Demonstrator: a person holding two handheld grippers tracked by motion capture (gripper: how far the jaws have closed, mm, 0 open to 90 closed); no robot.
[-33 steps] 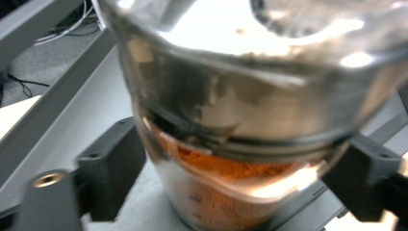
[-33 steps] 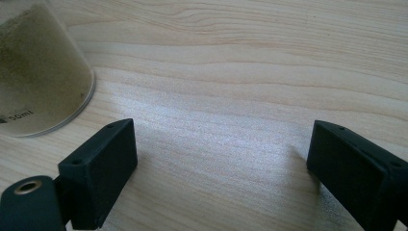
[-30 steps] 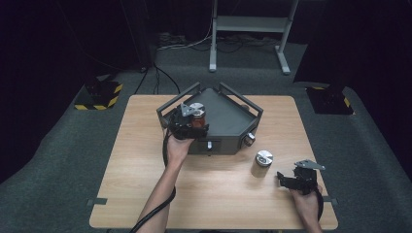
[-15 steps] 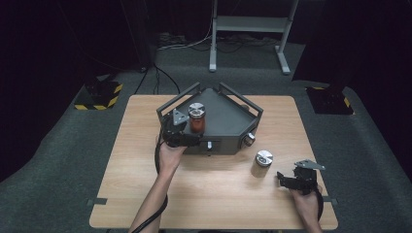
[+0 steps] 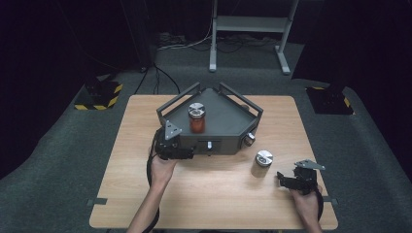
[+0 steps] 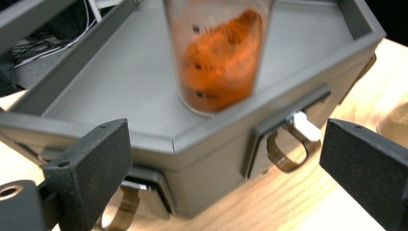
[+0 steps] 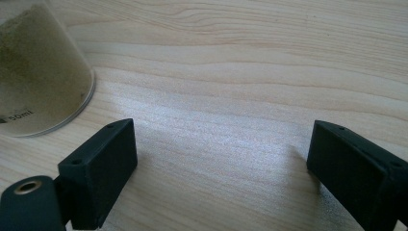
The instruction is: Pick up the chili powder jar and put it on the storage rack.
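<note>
The left gripper point(image 5: 187, 154) is sitting at the near left corner of the tray point(image 5: 228, 121), which is lying on the table point(image 5: 145, 194). Ahead of it, inside the tray, a jar point(image 5: 197, 118) is standing upright. To its right, a second jar point(image 5: 262, 163) is standing on the table, just left of the right gripper point(image 5: 282, 178).
</note>
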